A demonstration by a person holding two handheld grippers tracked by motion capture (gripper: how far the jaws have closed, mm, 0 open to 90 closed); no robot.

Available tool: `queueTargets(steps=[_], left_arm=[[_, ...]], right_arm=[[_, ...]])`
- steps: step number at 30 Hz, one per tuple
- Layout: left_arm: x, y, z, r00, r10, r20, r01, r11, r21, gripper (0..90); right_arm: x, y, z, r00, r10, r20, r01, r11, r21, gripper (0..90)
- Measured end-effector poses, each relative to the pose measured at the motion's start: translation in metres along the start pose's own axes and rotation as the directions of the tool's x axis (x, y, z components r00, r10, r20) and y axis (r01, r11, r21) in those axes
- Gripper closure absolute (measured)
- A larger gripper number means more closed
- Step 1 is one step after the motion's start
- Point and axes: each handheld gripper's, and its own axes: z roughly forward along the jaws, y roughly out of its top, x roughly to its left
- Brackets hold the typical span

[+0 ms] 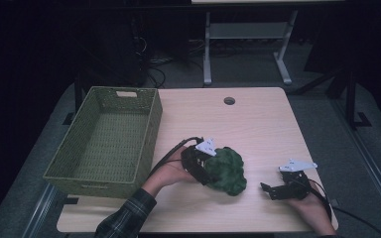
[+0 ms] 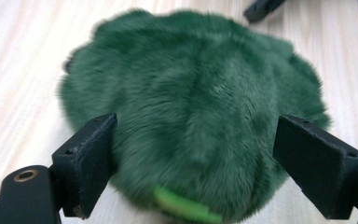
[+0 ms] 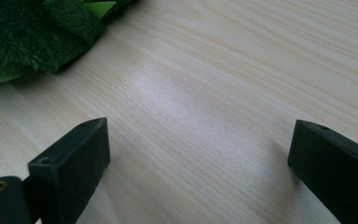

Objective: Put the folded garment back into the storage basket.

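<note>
1. A dim room is surrounding a pale wooden table in the middle of the high view, with dark floor and the legs of another table sitting along the top of the frame.
2. A green woven rectangular basket is sitting at the left of the frame, and its inside is lying bare, so nothing is looking delivered yet.
3. The fuzzy dark green plush toy is resting on the table at lower centre, near the basket's right wall but well outside it.
4. The left gripper is pressing in from the toy's left side; in the left gripper view the plush toy is bulging between the two black jaws, which are standing wide apart along its flanks, not yet squeezing.
5. The right gripper is waiting at lower right, apart from the toy; in its own view the jaws are gaping over bare wood, with the toy's edge peeking in at upper left.
6. Judging from this, the job is sitting at its opening stage: the grasp is lining up, while the clamp, the lift and the carry over to the basket are all looking left to do.
</note>
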Motion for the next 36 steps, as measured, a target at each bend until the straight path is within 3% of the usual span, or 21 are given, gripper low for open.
queueTargets(steps=[7, 18, 23, 29, 36], left_arm=[[-0.003, -0.002, 0.018, 0.9994, 0.031, -0.018, -0.030, 0.9972, 0.069, 13.0], [-0.001, -0.010, 0.029, 0.9995, 0.019, -0.027, -0.016, 0.9943, 0.105, 15.5], [-0.002, -0.012, 0.027, 0.9997, 0.011, -0.022, -0.008, 0.9947, 0.102, 28.2], [-0.006, -0.009, 0.023, 0.9998, 0.017, -0.006, -0.016, 0.9911, 0.132, 52.2], [-0.009, -0.005, 0.021, 0.9995, -0.018, -0.026, 0.022, 0.9873, 0.157, 62.4]], right_arm=[[0.000, 0.000, 0.000, 1.0000, 0.000, 0.000, 0.000, 1.000, 0.000, 5.3], [0.000, 0.000, 0.000, 1.0000, 0.003, 0.000, -0.003, 1.000, 0.001, 5.3], [0.000, 0.000, 0.000, 1.0000, 0.003, 0.000, -0.003, 1.000, 0.001, 5.3], [0.000, 0.000, 0.000, 1.0000, 0.002, -0.001, -0.002, 1.000, 0.001, 5.2], [0.000, 0.000, 0.000, 1.0000, 0.002, -0.001, -0.002, 1.000, 0.001, 5.2]])
